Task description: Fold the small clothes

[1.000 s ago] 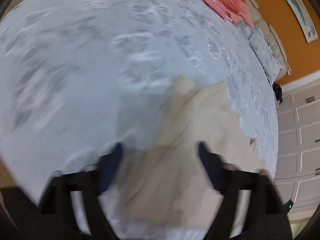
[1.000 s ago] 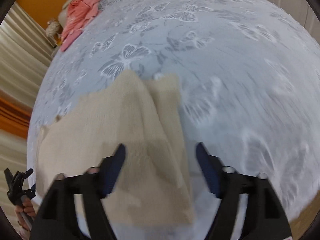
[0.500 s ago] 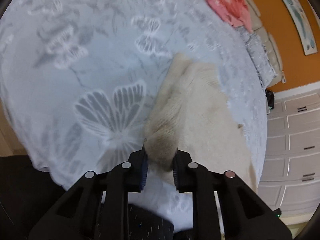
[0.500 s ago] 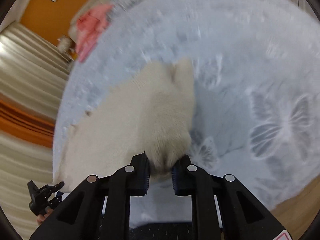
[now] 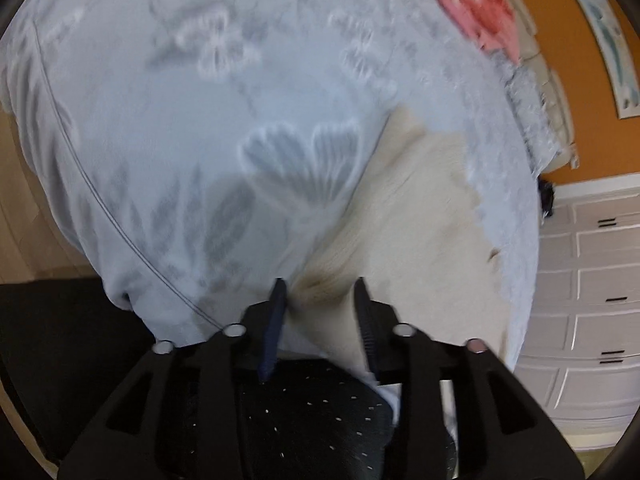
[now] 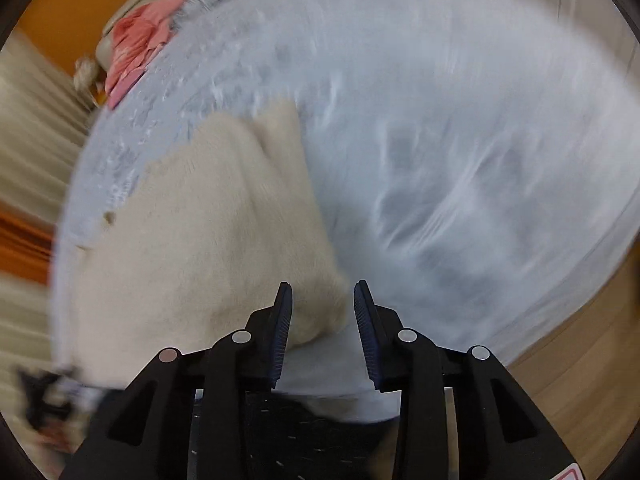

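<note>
A cream knitted garment (image 5: 416, 232) lies on a pale blue bedsheet with grey butterflies (image 5: 192, 112). In the left wrist view my left gripper (image 5: 320, 292) has its jaws a little apart around the garment's near left corner. In the right wrist view the garment (image 6: 192, 240) lies left of centre, and my right gripper (image 6: 323, 296) has its jaws a little apart around the near right corner. The cloth looks loose between both pairs of jaws. Both views are blurred.
A pink garment (image 5: 480, 12) lies at the far end of the bed, also shown in the right wrist view (image 6: 136, 40). White drawers (image 5: 592, 300) stand to the right. Wood floor (image 6: 580, 360) shows past the bed's edge. The other gripper (image 6: 44, 392) appears at lower left.
A second ago both grippers were wide open over the garment. Half a second ago both were shut on its near corners. Now both jaws have parted somewhat and the views have shifted.
</note>
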